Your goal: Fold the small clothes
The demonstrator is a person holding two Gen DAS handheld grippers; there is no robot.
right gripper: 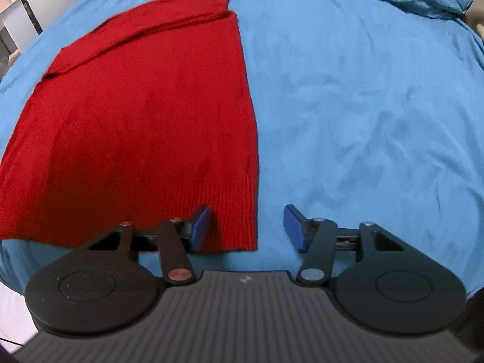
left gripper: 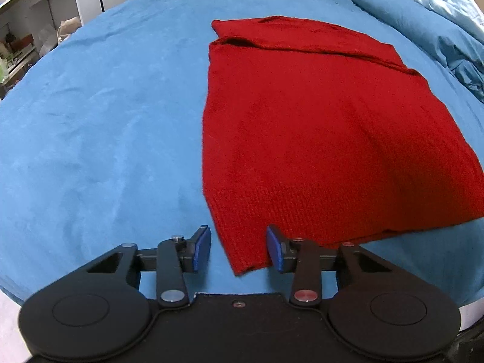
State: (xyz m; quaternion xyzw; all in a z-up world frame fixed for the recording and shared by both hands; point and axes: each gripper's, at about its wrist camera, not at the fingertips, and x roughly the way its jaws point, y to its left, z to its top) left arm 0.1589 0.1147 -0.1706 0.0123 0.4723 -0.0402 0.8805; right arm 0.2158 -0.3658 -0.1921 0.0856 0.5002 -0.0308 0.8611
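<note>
Red knit, a sweater (left gripper: 317, 127), lies flat on the blue bed (left gripper: 106, 121), its sleeves already folded in at the far end. In the left wrist view it fills the area from 12 to 3 o'clock; in the right wrist view it lies from 9 to 12 o'clock.

My left gripper (left gripper: 238, 249) stands over the near left corner of the hem. The corner is between the jaws, but the pads are apart from it, so the gripper is released and holds nothing. My right gripper (right gripper: 246, 230) is over the near right corner. Its left pad (right gripper: 200, 228) is above the ribbed hem, the other pad is over bare bed, and it is also released.

I judge the next step is to pinch both corners and carry the hem toward the far end.

What could go wrong: the knit is thick and soft, so a pad may catch only the top layer and the lower one stays behind. The pads could also pinch the sheet together with the hem. If one side grips deeper than the other, the fold will come out crooked.
</note>
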